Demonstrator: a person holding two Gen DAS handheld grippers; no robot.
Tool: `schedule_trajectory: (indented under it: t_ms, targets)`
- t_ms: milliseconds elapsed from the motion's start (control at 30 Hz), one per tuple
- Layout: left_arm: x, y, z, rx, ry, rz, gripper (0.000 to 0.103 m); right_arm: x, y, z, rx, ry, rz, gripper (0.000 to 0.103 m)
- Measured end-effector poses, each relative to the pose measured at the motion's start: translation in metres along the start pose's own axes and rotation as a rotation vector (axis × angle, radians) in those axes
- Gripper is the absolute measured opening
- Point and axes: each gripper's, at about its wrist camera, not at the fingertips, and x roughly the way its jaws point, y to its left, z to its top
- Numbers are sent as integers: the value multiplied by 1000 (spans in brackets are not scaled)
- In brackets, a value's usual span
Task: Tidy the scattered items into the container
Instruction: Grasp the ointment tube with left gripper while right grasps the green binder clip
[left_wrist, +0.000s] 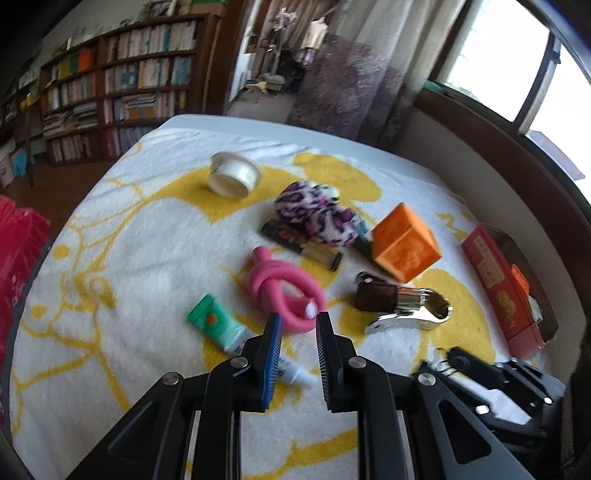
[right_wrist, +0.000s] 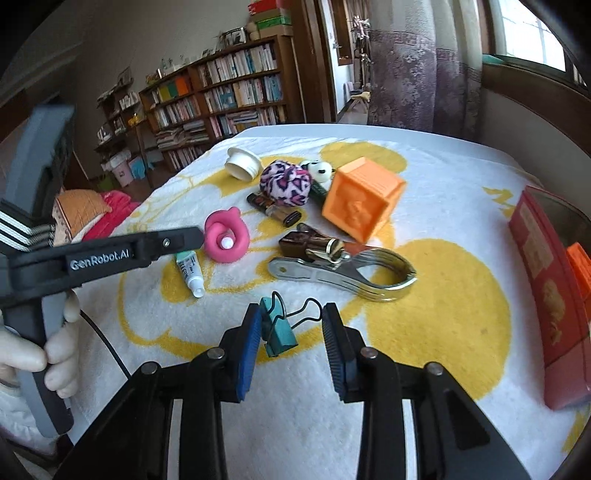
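Scattered items lie on a white and yellow towel (left_wrist: 147, 258). My left gripper (left_wrist: 298, 320) is open and empty, its tips just short of the knotted pink foam roller (left_wrist: 284, 291); a green tube (left_wrist: 218, 325) lies to its left. My right gripper (right_wrist: 290, 314) is open, with a teal binder clip (right_wrist: 279, 332) between its fingers, close against the left finger pad (right_wrist: 249, 343). A metal clamp (right_wrist: 343, 271), an orange cube (right_wrist: 360, 199), a leopard-print plush (right_wrist: 286, 182) and a white cup (right_wrist: 242, 164) lie beyond. The red container (right_wrist: 546, 277) stands at the right edge.
A dark lighter (right_wrist: 277, 208) and a brown brush (left_wrist: 376, 295) lie among the items. The left gripper's body (right_wrist: 110, 251) crosses the left of the right wrist view. Bookshelves (left_wrist: 122, 81), curtains and a window stand behind the table.
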Motion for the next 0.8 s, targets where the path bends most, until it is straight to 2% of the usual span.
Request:
schedule_trajectory:
  t_ms: [100, 167, 200, 233, 300, 467, 567, 667, 733, 800]
  targets:
    - [2, 11, -5, -65, 19, 24, 21, -2, -5, -3, 15, -3, -7, 37]
    - [5, 17, -9, -99, 37, 35, 27, -1, -8, -5, 24, 2, -4, 37]
    - [6, 18, -11, -111, 47, 41, 45, 1, -8, -5, 28, 6, 1, 37]
    - [7, 19, -12, -118, 48, 47, 68, 2, -9, -6, 30, 10, 6, 37]
    - [5, 17, -16, -126, 30, 65, 78, 3, -9, -7, 32, 13, 13, 37]
    - [15, 5, -18, -91, 45, 82, 78, 2, -13, -8, 42, 6, 21, 37]
    - [23, -8, -20, -2, 37, 138, 77, 1, -16, -9, 49, 2, 22, 37]
    - [26, -15, -23, 75, 35, 185, 61, 1, -20, -10, 58, 1, 24, 37]
    - [22, -8, -22, 79, 39, 187, 42, 1, -21, -10, 61, 0, 23, 37]
    - [18, 3, -20, 69, 47, 182, 27, 1, -23, -10, 64, -4, 23, 37]
